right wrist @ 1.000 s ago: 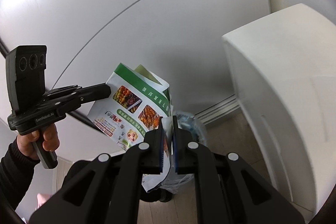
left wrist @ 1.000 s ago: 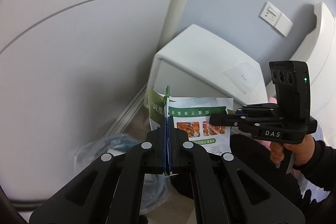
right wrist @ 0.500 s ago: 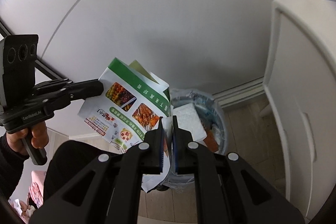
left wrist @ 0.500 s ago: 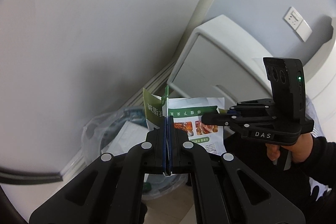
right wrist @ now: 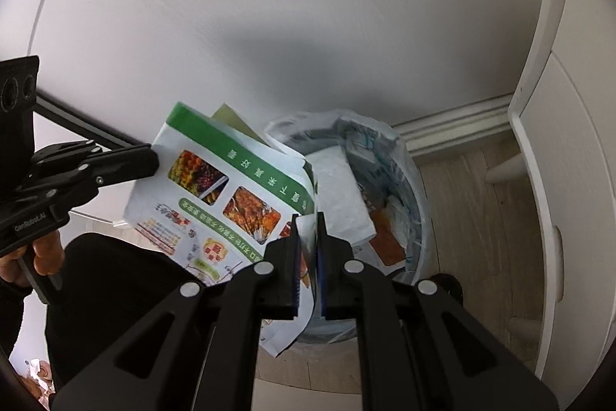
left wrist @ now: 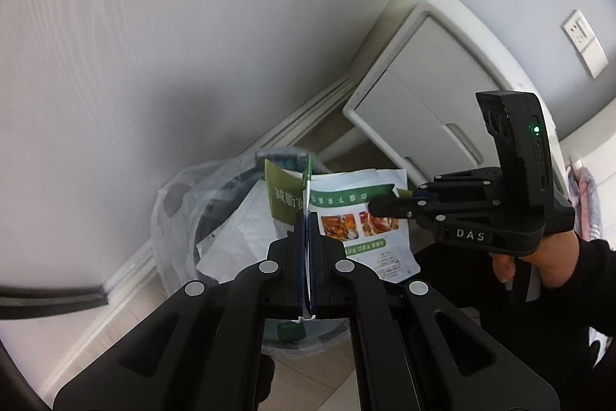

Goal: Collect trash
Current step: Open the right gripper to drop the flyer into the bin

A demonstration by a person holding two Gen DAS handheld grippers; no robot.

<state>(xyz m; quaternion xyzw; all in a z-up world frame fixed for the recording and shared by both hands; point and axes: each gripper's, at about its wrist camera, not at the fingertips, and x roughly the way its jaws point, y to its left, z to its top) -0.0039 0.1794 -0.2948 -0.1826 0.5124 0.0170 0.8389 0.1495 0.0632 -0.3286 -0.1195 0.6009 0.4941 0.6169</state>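
A white and green flyer with food photos is held by both grippers just above a trash bin lined with a clear plastic bag. My left gripper is shut on one edge of the flyer. My right gripper is shut on the opposite edge of the flyer. The bin holds white paper and other waste. In the left wrist view the right gripper shows at the right, and in the right wrist view the left gripper shows at the left.
A white cabinet stands to the right of the bin, also in the right wrist view. A white wall with a baseboard rises behind the bin. The floor is light wood.
Both grippers have tilted down and carried the flyer closer over the bin. The bin's opening now shows fully under the flyer. Both grips on the flyer are unchanged.
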